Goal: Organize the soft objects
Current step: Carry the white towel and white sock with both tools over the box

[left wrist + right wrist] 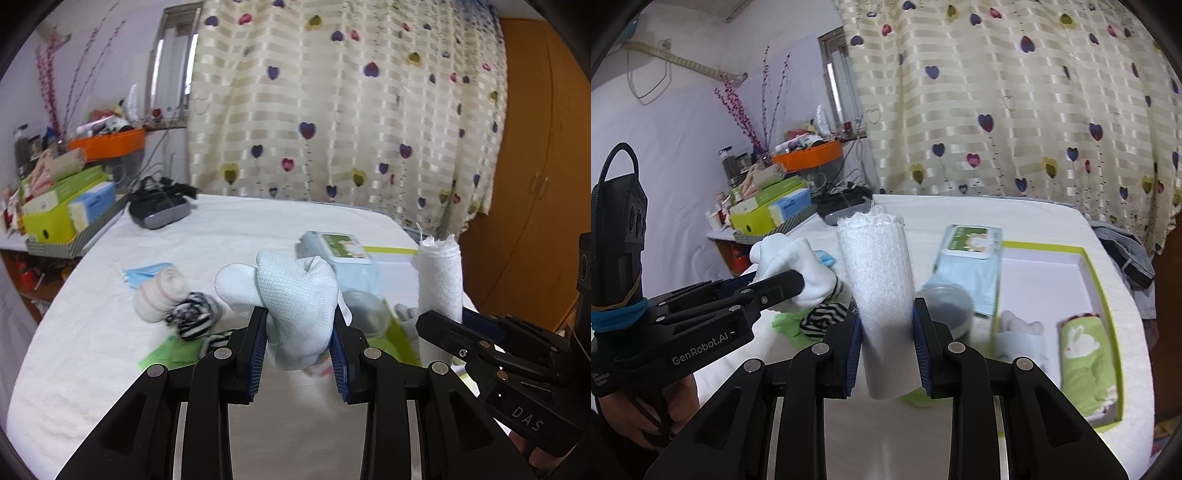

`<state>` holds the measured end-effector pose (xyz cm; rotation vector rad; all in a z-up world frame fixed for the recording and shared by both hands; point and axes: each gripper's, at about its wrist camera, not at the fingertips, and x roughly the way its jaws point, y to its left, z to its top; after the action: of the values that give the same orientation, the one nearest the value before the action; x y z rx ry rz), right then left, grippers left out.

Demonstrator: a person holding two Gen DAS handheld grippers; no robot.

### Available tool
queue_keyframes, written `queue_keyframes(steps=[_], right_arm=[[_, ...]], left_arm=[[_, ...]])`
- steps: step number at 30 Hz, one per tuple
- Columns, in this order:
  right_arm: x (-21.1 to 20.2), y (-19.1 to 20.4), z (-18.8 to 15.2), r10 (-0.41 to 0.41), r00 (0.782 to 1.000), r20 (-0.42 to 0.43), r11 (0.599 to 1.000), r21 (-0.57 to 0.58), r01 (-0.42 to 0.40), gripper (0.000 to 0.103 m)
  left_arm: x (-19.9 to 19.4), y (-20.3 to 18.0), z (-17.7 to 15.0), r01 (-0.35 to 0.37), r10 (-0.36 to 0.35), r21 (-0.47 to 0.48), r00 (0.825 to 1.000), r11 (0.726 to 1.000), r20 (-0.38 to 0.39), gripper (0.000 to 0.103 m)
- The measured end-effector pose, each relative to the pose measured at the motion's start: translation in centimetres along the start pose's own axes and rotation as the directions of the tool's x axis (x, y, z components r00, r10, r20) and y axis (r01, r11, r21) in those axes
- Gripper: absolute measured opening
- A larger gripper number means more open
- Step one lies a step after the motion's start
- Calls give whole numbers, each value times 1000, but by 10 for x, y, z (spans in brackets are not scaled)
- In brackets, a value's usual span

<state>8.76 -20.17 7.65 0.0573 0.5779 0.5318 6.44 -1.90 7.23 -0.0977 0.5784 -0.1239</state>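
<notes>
The wipes pack lies left of the box, behind the lidded tub.

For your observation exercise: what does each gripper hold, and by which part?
The left gripper clamps a bundled white knit sock around its lower half. The right gripper clamps an upright rolled white towel near its lower end.

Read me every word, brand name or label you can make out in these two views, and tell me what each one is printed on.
"DAS": on the black body of the right tongs, seen in the left wrist view.
"GenRobot.AI": on the black body of the left tongs, seen in the right wrist view; smaller print below it is unreadable.
Green-and-white label on the pale blue wipes pack: blurred, unreadable.
Stacked green and blue boxes: print too small.
</notes>
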Motion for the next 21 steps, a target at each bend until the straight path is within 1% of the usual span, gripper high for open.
queue_keyframes(steps=[8, 14, 21], right_arm=[[-24, -45, -11, -75, 997, 13, 995, 70, 74, 27], [-42, -77, -16, -135, 991, 20, 984, 120, 132, 27], [-51, -102, -26, -184, 983, 2, 971, 158, 181, 27]], left_arm=[[5, -54, -2, 74, -73, 76, 997, 994, -17, 30], [12, -83, -5, 125, -121, 108, 992, 986, -39, 30], [26, -107, -13, 193, -181, 125, 978, 973, -99, 30]])
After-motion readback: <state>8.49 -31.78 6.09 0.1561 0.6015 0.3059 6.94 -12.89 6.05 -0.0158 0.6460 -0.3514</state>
